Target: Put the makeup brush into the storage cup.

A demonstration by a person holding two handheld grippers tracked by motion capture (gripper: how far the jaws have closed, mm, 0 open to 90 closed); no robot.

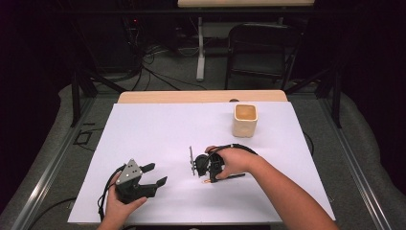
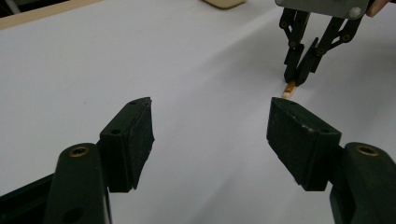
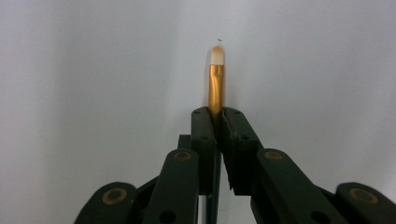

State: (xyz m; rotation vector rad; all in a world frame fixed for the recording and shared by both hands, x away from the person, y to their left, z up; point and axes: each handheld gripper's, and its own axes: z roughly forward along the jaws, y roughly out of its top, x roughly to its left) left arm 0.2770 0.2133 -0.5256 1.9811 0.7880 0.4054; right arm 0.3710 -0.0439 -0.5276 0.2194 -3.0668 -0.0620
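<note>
1. Two grippers are at work on one white sheet (image 1: 158,129) that covers the table, each held in one hand.
2. One thin brush (image 3: 216,81), with a gold ferrule and a pale tip, is the single item gripped. It lies low on the sheet at lower centre of the high view, where only a small orange bit (image 1: 207,181) of it is visible.
3. One right gripper (image 1: 208,176), at lower centre of the high view, has its jaws pressed together on the brush; in the right gripper view the gold ferrule sticks out above the two black pads, with the tip toward the top of the frame.
4. One left gripper (image 1: 158,174), at lower left of the high view, has its jaws spread wide with nothing between them.
5. One cream cup (image 1: 245,120) stands upright at upper right of the sheet, well apart from both grippers.
6. One dark chair (image 1: 261,52) stands beyond the table at the top of the high view.
</note>
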